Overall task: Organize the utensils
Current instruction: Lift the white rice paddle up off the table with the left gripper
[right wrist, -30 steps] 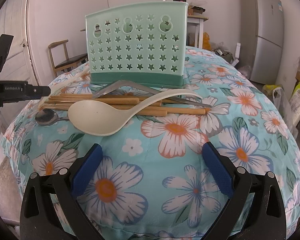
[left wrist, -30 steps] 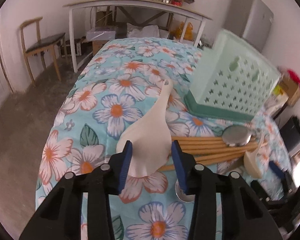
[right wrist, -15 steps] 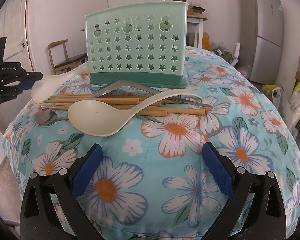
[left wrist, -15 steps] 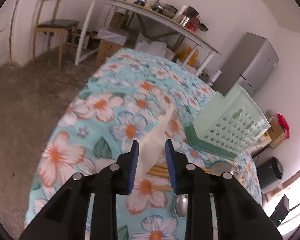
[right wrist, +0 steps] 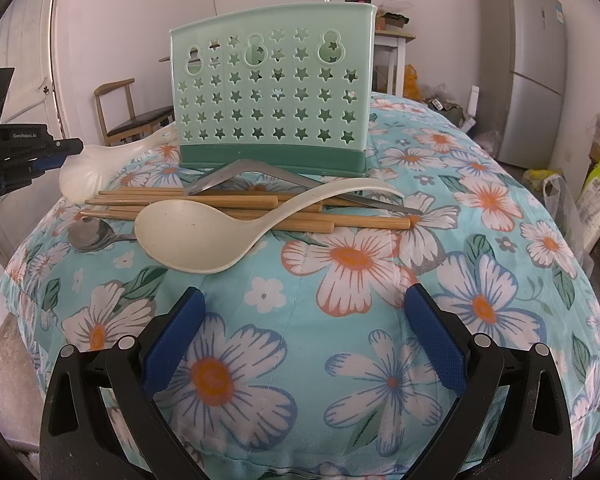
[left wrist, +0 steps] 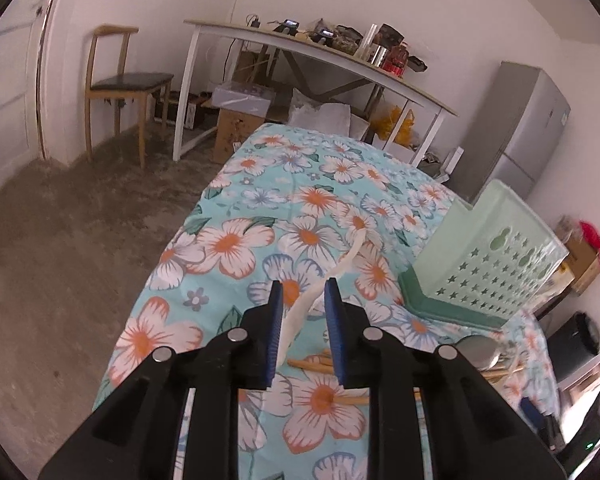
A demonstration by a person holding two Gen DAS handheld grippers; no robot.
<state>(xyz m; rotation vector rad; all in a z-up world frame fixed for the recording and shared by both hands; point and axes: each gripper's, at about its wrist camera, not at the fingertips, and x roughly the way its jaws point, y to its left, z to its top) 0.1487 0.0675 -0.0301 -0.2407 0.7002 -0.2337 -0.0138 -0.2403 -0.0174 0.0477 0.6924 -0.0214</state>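
- Floral cloth (right wrist: 352, 264) covers the table, with a fridge and chair behind.
- White spoon (left wrist: 300, 316) sits between the left gripper's (left wrist: 300, 312) pads, handle pointing ahead and away, bowl back toward the gripper; the pads are closed down on it, holding it clear of the cloth.
- Rack (left wrist: 492, 256) stands ahead and to the right of that gripper, so I judge the spoon must swing right.
- Right gripper (right wrist: 300, 332) hangs wide open and empty; ladle (right wrist: 204, 236), chopsticks (right wrist: 236, 204) and tongs (right wrist: 260, 172) lie just ahead of it.
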